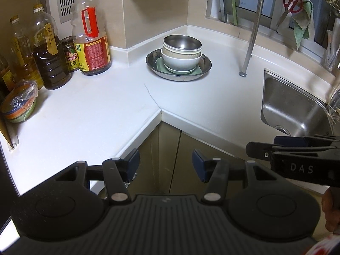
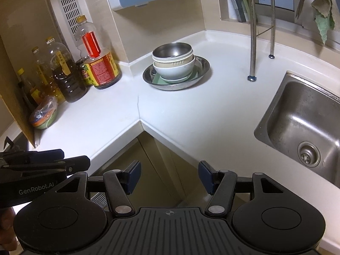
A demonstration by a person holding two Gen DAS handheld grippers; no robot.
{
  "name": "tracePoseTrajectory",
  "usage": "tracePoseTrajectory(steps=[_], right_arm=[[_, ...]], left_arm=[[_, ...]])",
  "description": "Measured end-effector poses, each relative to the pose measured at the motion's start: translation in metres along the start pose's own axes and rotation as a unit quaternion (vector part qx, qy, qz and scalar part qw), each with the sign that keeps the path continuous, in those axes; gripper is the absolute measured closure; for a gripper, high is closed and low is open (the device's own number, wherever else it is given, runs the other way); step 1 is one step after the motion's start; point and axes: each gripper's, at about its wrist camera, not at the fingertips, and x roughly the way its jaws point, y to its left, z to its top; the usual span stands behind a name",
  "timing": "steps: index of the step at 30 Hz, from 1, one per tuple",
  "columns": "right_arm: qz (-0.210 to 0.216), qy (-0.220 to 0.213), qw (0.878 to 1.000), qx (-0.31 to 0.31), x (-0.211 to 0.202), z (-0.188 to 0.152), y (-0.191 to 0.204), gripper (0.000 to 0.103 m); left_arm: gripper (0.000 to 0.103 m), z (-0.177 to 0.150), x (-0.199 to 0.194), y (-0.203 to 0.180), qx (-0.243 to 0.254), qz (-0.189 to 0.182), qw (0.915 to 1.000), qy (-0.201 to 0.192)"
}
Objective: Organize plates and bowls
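A wide steel plate (image 1: 204, 69) (image 2: 201, 72) sits in the far corner of the white counter. On it lies a pale green square plate (image 1: 160, 63) (image 2: 157, 78), and on that a stack: a white bowl (image 1: 180, 62) (image 2: 176, 69), a cream ribbed bowl (image 1: 180, 52) (image 2: 172, 60) and a steel bowl (image 1: 181, 41) (image 2: 172, 50) on top. My left gripper (image 1: 165, 164) is open and empty, held off the counter's front edge, well short of the stack. My right gripper (image 2: 169, 175) is open and empty at about the same distance; it also shows from the side in the left wrist view (image 1: 248, 148).
Oil and sauce bottles (image 1: 91, 42) (image 2: 99, 63) stand at the left wall, with a plastic-wrapped bowl (image 1: 20, 104) (image 2: 43, 115) in front of them. A steel sink (image 1: 297, 108) (image 2: 303, 131) is at the right. A dish rack's metal leg (image 1: 251, 42) (image 2: 252, 42) stands between stack and sink.
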Motion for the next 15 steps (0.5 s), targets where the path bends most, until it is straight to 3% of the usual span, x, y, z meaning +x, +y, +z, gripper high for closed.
tracePoseTrajectory(steps=[15], right_arm=[[0.000, 0.003, 1.000, -0.005, -0.001, 0.003, -0.009, 0.043]], left_arm=[[0.051, 0.006, 0.004, -0.010, -0.002, 0.002, 1.0000, 0.001]])
